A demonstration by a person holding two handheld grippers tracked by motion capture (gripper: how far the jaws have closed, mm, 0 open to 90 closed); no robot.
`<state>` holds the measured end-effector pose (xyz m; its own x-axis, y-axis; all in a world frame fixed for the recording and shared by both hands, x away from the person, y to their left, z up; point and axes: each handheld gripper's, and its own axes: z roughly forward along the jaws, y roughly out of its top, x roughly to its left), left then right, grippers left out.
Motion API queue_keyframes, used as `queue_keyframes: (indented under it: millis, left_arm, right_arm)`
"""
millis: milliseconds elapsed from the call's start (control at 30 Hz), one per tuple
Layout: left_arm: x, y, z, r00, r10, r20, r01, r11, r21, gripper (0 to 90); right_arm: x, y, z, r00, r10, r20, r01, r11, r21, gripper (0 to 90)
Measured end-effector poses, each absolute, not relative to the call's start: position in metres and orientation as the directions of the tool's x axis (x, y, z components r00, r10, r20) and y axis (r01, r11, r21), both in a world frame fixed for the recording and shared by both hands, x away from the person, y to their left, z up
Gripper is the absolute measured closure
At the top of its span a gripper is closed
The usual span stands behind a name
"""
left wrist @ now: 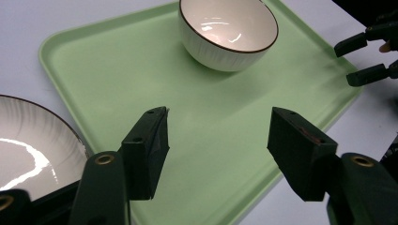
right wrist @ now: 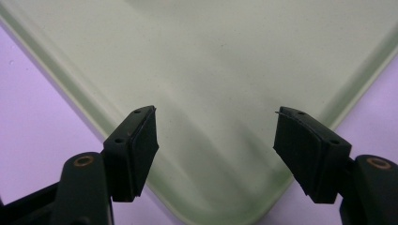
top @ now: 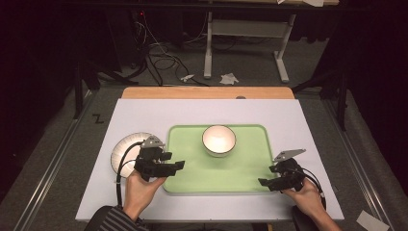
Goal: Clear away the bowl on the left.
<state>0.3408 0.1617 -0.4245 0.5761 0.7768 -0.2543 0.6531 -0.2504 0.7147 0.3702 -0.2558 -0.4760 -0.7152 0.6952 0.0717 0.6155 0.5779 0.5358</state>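
The green tray lies flat in the middle of the table. One white bowl sits on it, near the far edge. One white plate rests on the table just beside the tray's left side.

The left gripper sits at the tray's left edge, by the plate. The right gripper is at the tray's near right corner. Both are wide open and hold nothing. I think each hand is lined up to take hold of the tray.

One tray, one bowl, one plate, two grippers.
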Motion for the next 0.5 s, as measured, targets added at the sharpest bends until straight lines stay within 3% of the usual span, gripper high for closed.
queue_keyframes:
  millis: [500]
  left_arm:
    - [0.348, 0.146, -0.451, 0.613, 0.746, -0.261, 0.665, -0.31, 0.679, 38.1]
  right_arm:
    - [0.37, -0.256, -0.476, -0.724, 0.685, 0.084, 0.61, 0.579, 0.542, 32.2]
